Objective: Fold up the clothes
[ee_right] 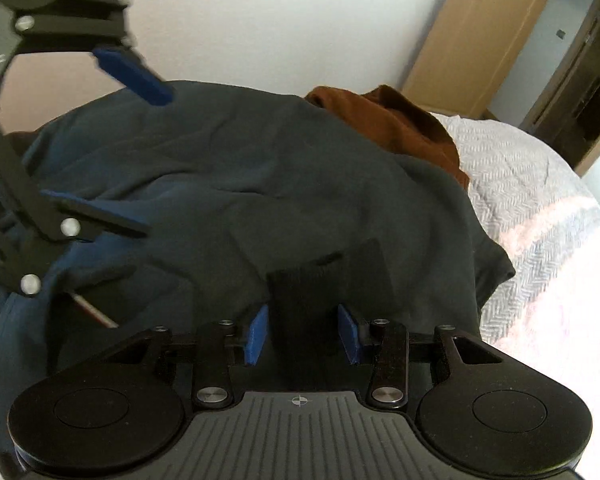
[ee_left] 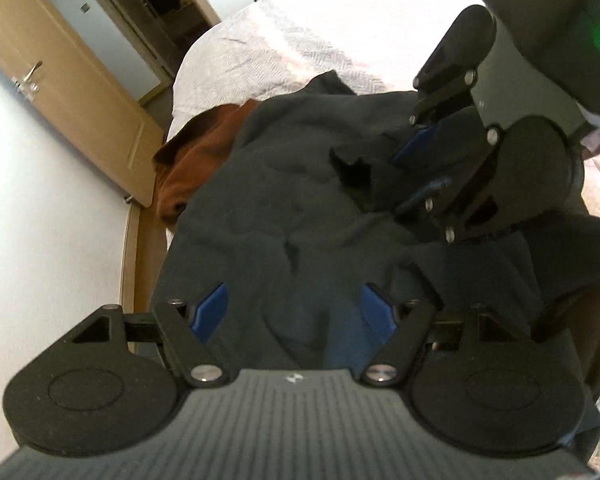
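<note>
We find a dark grey garment (ee_left: 284,184) spread in loose folds over a bed with a pale herringbone bedspread (ee_left: 260,56). A rust-brown garment (ee_left: 196,160) lies partly under its far edge, toward the wall side of the bed.

We observe the left gripper (ee_left: 292,312) held just above the grey garment with its blue pads (ee_left: 212,308) set wide apart; cloth shows between them, but nothing is pinched. The right wrist view confirms this: the same gripper (ee_right: 112,152) enters at the left edge, fingers spread, over the garment (ee_right: 260,176).

We note the right gripper (ee_right: 304,332) has a dark ribbed band of the garment (ee_right: 304,300) standing upright between its blue pads (ee_right: 256,336). The pads flank the band closely; we record this as a grasp on that edge. From the left wrist view, the right gripper (ee_left: 416,168) comes in from the upper right, fingertips drawn near together at a bunched, raised piece of the cloth.

A wooden door (ee_left: 60,80) with a metal handle stands in the background; the brown garment (ee_right: 392,124) and bedspread (ee_right: 520,168) also appear in the right view.
</note>
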The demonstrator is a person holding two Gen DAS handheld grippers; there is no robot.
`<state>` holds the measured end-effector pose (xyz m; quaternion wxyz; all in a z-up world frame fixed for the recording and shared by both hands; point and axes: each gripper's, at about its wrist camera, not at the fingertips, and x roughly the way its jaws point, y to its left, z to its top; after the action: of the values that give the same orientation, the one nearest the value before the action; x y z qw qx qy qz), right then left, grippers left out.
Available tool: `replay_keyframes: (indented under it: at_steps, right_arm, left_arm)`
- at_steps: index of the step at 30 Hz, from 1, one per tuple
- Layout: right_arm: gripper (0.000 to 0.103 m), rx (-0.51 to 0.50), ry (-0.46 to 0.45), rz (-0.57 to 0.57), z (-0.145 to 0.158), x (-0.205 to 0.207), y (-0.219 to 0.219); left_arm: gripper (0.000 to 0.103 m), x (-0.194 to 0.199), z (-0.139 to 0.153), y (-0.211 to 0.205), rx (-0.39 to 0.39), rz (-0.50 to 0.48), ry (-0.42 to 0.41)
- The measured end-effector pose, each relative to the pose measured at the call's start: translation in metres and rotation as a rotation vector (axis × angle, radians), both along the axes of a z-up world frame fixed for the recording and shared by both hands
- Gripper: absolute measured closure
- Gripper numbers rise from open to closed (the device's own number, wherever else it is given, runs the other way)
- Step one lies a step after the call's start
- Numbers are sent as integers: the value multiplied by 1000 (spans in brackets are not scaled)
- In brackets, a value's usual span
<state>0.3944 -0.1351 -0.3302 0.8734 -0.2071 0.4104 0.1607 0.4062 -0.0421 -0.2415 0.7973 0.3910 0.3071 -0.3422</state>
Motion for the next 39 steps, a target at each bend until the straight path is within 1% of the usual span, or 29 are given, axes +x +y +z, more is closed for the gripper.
replay_keyframes:
  at_steps: [1,4,6,7,11,14,15,18,20,22,24,26,28,32,33,35,36,38,39]
  right_arm:
    - [91,-7,-7,-4,1,0,0]
    - [93,15,-44,-22,13,-5,-5]
    - [93,63,-86,-54,30,-15,-13]
    - [93,97,-120,-93,42,-24,-27]
    - [93,243,-294,-306,96,-69,-107]
    - [93,353,-424,-466,137,-102,-167]
    - [93,378,-472,-528,150,-119,-192]
    - [93,398,-639,-746,184,-195,-278]
    - [93,413,-733,-916,193,-254,-332]
    - [93,432,-787,-1093,186,-311,-382]
    - [93,476,-789,-1257,161,-362,-427]
    - [93,513,-738,-1391,122,-402,-465]
    - [93,547,-653,-1483,79,-429,-495]
    - [93,622,-480,-1552,3,-477,-539]
    - [93,641,-452,-1560,-10,-492,-546]
    - [93,689,-443,-1547,-19,-526,-554]
    - [93,712,-450,-1534,-18,-536,-558]
    - [93,745,-479,-1497,-9,-546,-567]
    - [93,750,-489,-1487,-6,-551,-569]
  left_arm:
    - [32,-1,1,1,1,1,1]
    - [32,-5,4,2,7,-2,-5]
    - [32,-9,10,-2,1,-4,-1]
    - [32,-12,13,-5,-5,-6,1]
    - [32,-28,23,-31,-28,-54,21]
    - [32,-53,27,-69,-41,-142,27]
    - [32,-62,28,-82,-46,-173,28]
    - [32,-91,32,-123,-61,-264,35]
    - [32,-118,34,-156,-78,-329,38]
    - [32,-145,33,-186,-86,-383,39]
    - [32,-175,31,-216,-84,-431,42]
    - [32,-205,24,-244,-78,-461,67]
    - [32,-233,13,-270,-64,-485,91]
    - [32,-275,-18,-312,-8,-506,126]
    - [32,-285,-25,-321,7,-509,135]
    - [32,-296,-40,-337,38,-511,136]
    - [32,-300,-47,-345,54,-511,136]
    - [32,-305,-61,-355,73,-507,134]
    - [32,-304,-66,-360,71,-489,138]
